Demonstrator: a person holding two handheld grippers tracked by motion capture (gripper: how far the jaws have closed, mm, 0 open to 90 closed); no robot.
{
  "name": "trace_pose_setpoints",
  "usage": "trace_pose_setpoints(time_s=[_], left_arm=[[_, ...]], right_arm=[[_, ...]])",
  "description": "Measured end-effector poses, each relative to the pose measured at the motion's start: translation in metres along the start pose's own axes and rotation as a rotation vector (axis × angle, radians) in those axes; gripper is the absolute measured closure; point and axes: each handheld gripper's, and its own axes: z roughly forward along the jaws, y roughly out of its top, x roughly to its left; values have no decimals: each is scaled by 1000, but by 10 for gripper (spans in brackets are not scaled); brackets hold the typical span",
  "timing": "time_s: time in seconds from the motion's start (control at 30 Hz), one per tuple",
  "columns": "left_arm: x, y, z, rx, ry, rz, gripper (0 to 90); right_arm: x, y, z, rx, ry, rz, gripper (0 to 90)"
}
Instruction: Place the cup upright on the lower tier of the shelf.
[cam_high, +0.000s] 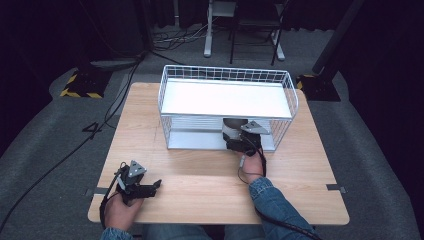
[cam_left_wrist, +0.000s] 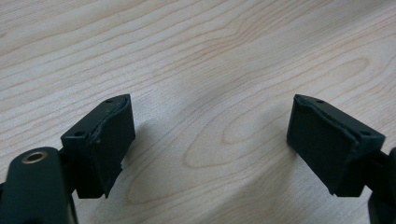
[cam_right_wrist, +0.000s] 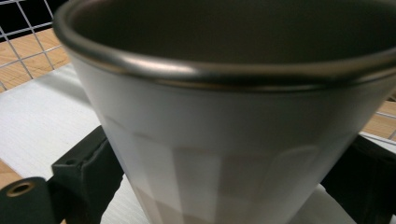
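Overhead, high view: a white wire rack (cam_high: 165, 95) with a white upper shelf (cam_high: 225, 97) stands in the upper middle of the frame on a light wooden table (cam_high: 200, 175). The right gripper (cam_high: 239, 137) reaches into the rack's lower level, right of centre, under the upper shelf; a white cup (cam_high: 231, 129) with a dark inside sits just at its tip on the lower shelf (cam_high: 192, 140). The person's right hand (cam_high: 252, 165) and denim sleeve (cam_high: 272, 200) trail toward the bottom edge. The left gripper (cam_high: 152, 187) lies at lower left on the table, near the front edge, held in the left hand (cam_high: 119, 210), well apart from the rack.

Left gripper view: both black pads (cam_left_wrist: 109, 140) stand wide apart over bare wood grain, nothing between them.

Right gripper view: the white cup (cam_right_wrist: 224, 140), metal-rimmed and faceted toward its base, sits upright between the jaws. Left jaw at lower left lies against the cup wall; right jaw at lower right is close beside it, contact unclear. Whether the grip is closed cannot be told. White shelf surface and wire grid show at upper left.
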Motion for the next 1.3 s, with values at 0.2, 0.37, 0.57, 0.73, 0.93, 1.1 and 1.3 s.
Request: trace_pose_setpoints(time_s=[0.2, 0.37, 0.57, 0.73, 0.93, 1.1, 1.3], left_arm=[[0, 0, 0, 2, -1, 0, 157], [0, 0, 0, 2, -1, -1, 156], [0, 0, 0, 2, -1, 0, 157], [0, 0, 0, 2, -1, 0, 156], [0, 0, 0, 4, 0, 1, 157], [0, 0, 0, 1, 0, 0, 156], [0, 0, 0, 1, -1, 1, 156]], right_arm=[[-1, 0, 0, -1, 7, 1, 84], [-1, -1, 0, 9, 11, -4, 81], [-1, -1, -4, 17, 7, -22, 79], [-3, 3, -13, 26, 27, -36, 36], [-4, 8, -32, 23, 52, -57, 21], [-8, 10, -49, 13, 65, -57, 21], [-14, 12, -79, 5, 96, -65, 22]])
